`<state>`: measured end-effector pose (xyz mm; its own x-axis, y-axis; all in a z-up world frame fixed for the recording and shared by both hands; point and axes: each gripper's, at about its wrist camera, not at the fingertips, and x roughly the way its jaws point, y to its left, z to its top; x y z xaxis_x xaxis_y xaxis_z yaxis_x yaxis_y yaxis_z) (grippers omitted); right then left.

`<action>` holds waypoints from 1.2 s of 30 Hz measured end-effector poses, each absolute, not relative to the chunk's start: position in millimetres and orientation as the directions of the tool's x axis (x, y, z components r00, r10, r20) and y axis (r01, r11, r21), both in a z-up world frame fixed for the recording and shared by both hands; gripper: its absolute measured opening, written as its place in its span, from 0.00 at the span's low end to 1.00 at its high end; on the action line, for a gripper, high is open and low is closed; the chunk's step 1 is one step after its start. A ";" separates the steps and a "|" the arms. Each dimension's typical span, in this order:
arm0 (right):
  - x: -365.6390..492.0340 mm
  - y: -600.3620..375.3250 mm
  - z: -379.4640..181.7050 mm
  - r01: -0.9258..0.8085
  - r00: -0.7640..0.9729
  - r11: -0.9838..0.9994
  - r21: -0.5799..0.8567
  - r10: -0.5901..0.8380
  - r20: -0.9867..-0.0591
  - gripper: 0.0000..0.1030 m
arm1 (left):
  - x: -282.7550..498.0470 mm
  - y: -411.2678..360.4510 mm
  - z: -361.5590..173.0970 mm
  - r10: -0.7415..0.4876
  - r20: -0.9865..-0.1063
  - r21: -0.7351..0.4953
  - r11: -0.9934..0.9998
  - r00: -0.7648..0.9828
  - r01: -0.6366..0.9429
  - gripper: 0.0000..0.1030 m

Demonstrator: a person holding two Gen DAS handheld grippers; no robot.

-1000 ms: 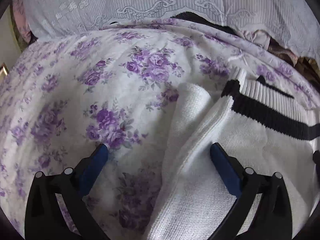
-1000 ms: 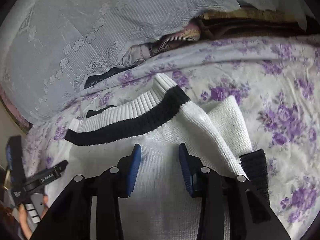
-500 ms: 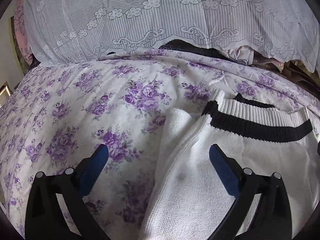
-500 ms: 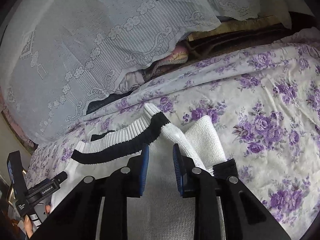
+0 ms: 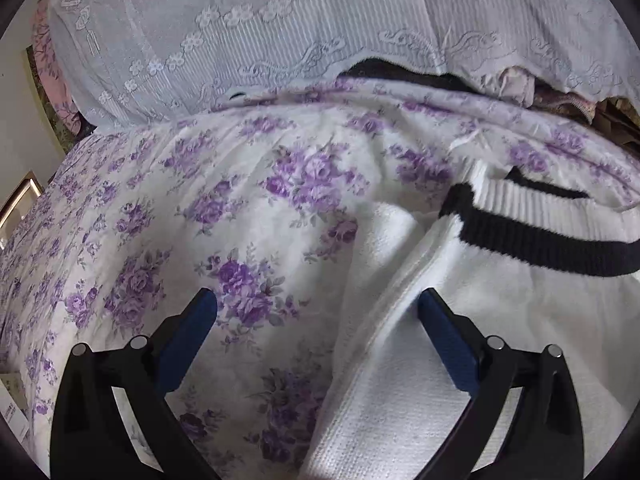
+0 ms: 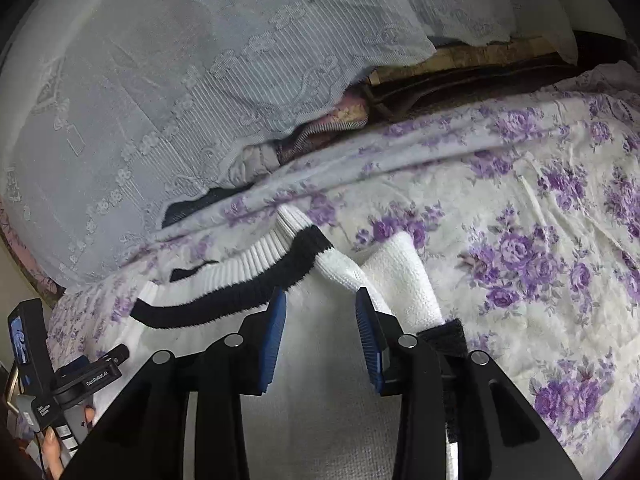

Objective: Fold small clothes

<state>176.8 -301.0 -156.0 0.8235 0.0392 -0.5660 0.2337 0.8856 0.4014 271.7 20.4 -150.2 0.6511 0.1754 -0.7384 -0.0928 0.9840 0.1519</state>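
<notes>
A white knit sweater [image 5: 500, 320] [image 6: 320, 380] with a black stripe [image 5: 540, 248] [image 6: 240, 292] below its ribbed hem lies on the floral bedsheet [image 5: 160, 220] [image 6: 540, 240]. One sleeve [image 6: 404, 280] is folded along its side and ends in a black cuff [image 6: 444, 336]. My left gripper [image 5: 316, 296] stands wide open over the sweater's folded left edge, one finger above the sheet and the other above the knit. My right gripper [image 6: 320, 294] hovers over the sweater's body; its jaws are opening and no fabric is pinched between them. The left gripper's body [image 6: 40, 380] shows at the right wrist view's lower left, held by a hand [image 6: 52, 448].
A white lace cover [image 5: 280, 40] [image 6: 160, 100] hangs over a pile of clothes [image 6: 320, 128] along the far side of the bed. A dark garment [image 5: 400, 72] peeks out beneath it. Floral sheet stretches left and right of the sweater.
The right gripper's jaws narrowed, then spread wider again. The left wrist view tipped up toward the lace and came back down. The sweater has stayed put.
</notes>
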 end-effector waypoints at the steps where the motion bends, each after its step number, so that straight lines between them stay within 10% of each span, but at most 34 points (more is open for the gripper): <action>1: 179.1 -303.3 -158.7 0.237 0.817 0.879 0.413 0.050 -0.575 0.37 | 275.2 24.4 -154.5 0.145 -0.762 0.118 0.989 0.631 -0.085 0.96; 11: 152.9 -294.4 -135.6 0.223 0.883 0.907 0.358 -0.032 -0.469 0.37 | 260.8 60.2 -122.9 -0.079 -0.727 -0.173 0.982 0.682 -0.070 0.96; 17: 137.1 -282.5 -137.6 0.205 0.864 0.928 0.310 -0.022 -0.503 0.37 | 252.0 37.6 -122.8 -0.100 -0.739 -0.122 0.992 0.667 0.014 0.96; 20: 141.1 -283.2 -152.9 0.246 0.794 0.934 0.260 -0.040 -0.607 0.39 | 261.1 18.4 -150.6 0.095 -0.782 0.110 0.994 0.616 -0.015 0.96; 29: 84.1 -289.1 -142.5 0.203 0.862 0.920 0.335 -0.006 -0.507 0.33 | 222.4 47.7 -122.3 -0.142 -0.750 -0.170 0.985 0.646 0.019 0.95; 36: 90.8 -275.4 -164.7 0.161 0.746 0.948 0.273 0.064 -0.663 0.31 | 189.0 -5.3 -153.0 0.036 -0.772 0.138 0.984 0.634 0.113 0.96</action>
